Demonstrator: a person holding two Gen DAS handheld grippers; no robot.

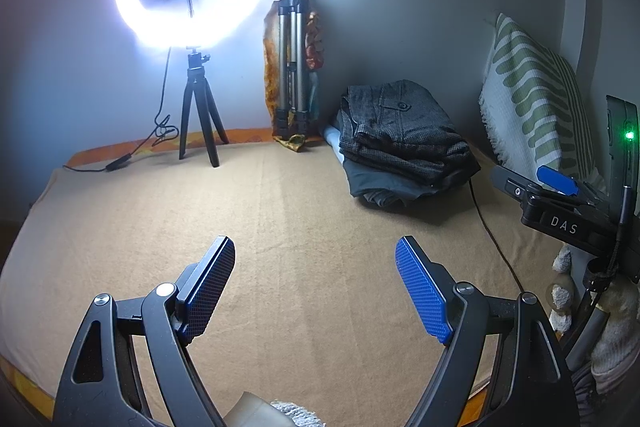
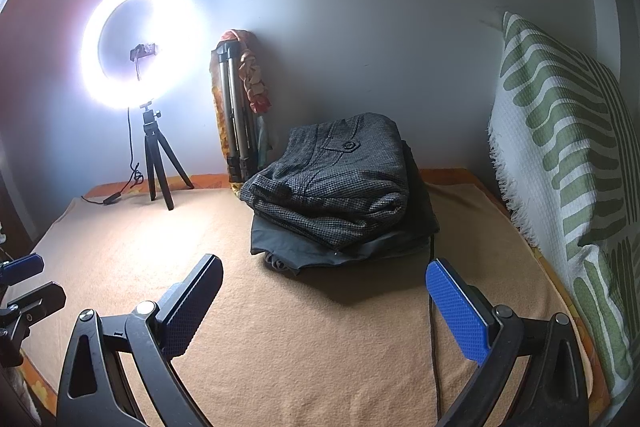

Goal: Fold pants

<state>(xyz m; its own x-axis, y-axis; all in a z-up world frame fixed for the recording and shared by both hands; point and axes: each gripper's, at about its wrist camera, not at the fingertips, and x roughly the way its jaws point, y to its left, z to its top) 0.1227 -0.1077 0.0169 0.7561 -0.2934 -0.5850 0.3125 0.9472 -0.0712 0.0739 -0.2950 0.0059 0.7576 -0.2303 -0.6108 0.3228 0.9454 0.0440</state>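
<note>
Folded dark grey checked pants (image 2: 332,179) lie on top of a small stack of dark folded clothes (image 2: 344,247) on a tan blanket (image 2: 280,327), near the back wall. The stack also shows in the left wrist view (image 1: 404,143) at the back right. My right gripper (image 2: 324,303) is open and empty, hovering over the blanket just in front of the stack. My left gripper (image 1: 316,283) is open and empty over bare blanket, well left and in front of the stack. The right gripper's body shows at the right edge of the left wrist view (image 1: 560,203).
A lit ring light on a small black tripod (image 2: 156,163) stands at the back left, its cable trailing on the blanket. A folded silver tripod (image 2: 236,123) leans on the wall. A green-and-white patterned pillow (image 2: 560,155) lines the right side. A dark cable (image 2: 434,307) runs along the blanket.
</note>
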